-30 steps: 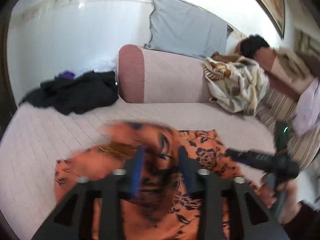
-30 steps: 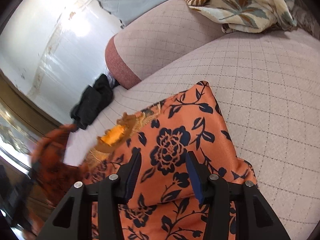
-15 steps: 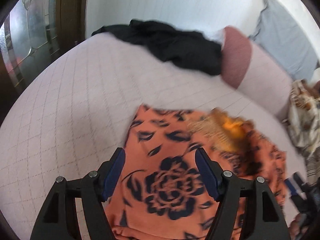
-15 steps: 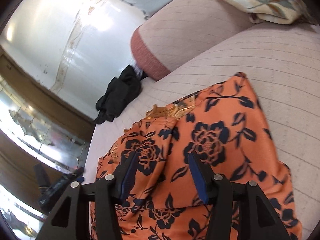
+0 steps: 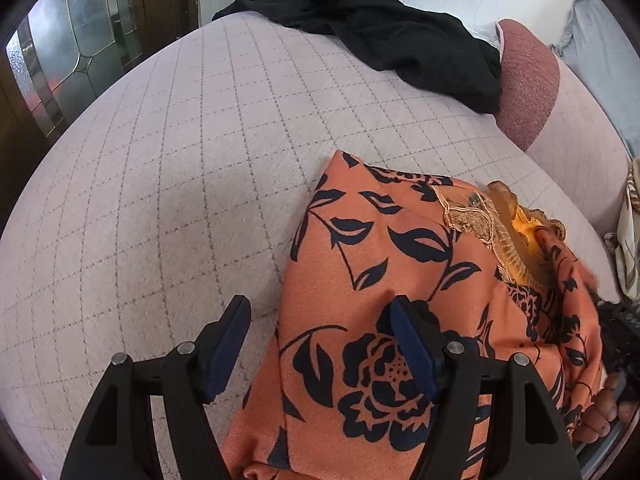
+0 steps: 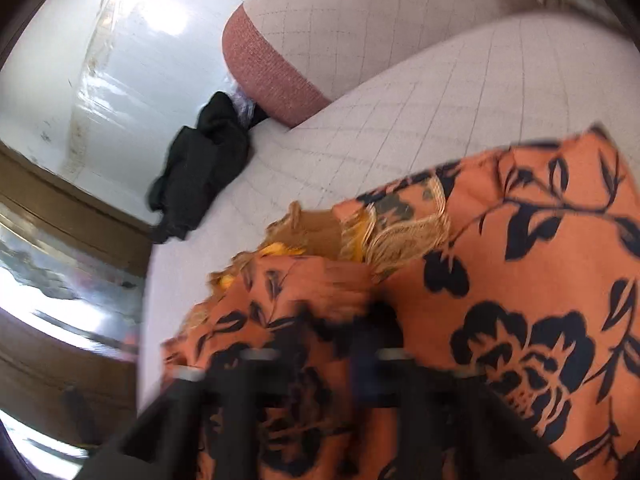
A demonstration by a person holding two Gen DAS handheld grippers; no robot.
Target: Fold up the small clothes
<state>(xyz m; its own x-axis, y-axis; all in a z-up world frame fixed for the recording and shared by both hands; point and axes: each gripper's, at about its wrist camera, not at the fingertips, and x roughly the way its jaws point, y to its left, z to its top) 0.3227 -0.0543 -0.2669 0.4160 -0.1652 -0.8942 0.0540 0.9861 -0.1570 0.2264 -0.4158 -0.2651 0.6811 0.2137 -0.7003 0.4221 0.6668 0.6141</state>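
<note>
An orange garment with a black flower print (image 5: 384, 280) lies folded on the pale quilted sofa seat (image 5: 160, 168), gold lace trim (image 5: 492, 224) showing at its far edge. My left gripper (image 5: 320, 352) is open and empty, its right finger over the garment's near left edge. The right wrist view is blurred: the garment (image 6: 520, 280) fills the lower right, and my right gripper (image 6: 320, 344) sits low over a raised fold of it. I cannot tell whether its jaws are open. The right gripper also shows at the far right of the left wrist view (image 5: 616, 328).
A black garment (image 5: 392, 40) lies heaped at the far end of the seat, next to a pink bolster cushion (image 5: 524, 80). A wooden door with leaded glass (image 5: 72, 40) stands to the left. A patterned cloth (image 5: 628, 240) lies at the right edge.
My left gripper let go of the sleeve it was carrying, which now lies folded on the garment, then opened and drew back left. My right gripper moved down and in toward the garment's fold.
</note>
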